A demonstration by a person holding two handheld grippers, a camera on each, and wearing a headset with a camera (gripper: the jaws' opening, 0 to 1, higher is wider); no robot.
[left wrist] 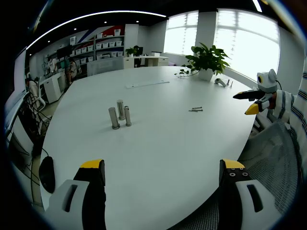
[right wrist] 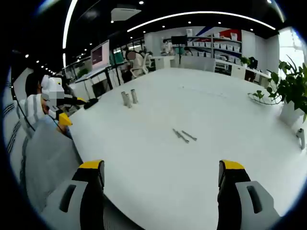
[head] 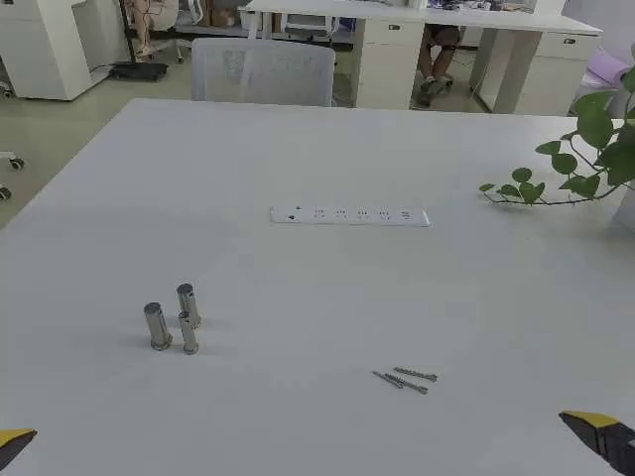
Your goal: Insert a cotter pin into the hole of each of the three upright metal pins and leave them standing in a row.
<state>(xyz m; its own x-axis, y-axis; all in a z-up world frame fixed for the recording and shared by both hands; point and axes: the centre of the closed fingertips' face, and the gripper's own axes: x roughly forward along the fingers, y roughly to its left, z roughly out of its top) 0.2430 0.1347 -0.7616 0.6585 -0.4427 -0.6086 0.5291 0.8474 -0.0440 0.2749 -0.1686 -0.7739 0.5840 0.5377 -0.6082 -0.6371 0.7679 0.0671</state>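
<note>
White tabletop (head: 298, 436) carries 3 upright metal pins (head: 174, 319) clustered together, with cotter pins (head: 405, 379) lying well apart to their right. The gripper views show the left gripper (left wrist: 163, 173) and right gripper (right wrist: 161, 173) with fingers wide and empty. The head view shows a power strip (head: 349, 215) beyond the pins.

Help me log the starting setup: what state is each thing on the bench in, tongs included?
metal pins: all three upright, clustered together, no cotter pin in any.
cotter pins: lying loose on the table, apart from the metal pins.
left tongs: open, empty.
right tongs: open, empty.
power strip: lying flat, no plug seen in it.
</note>
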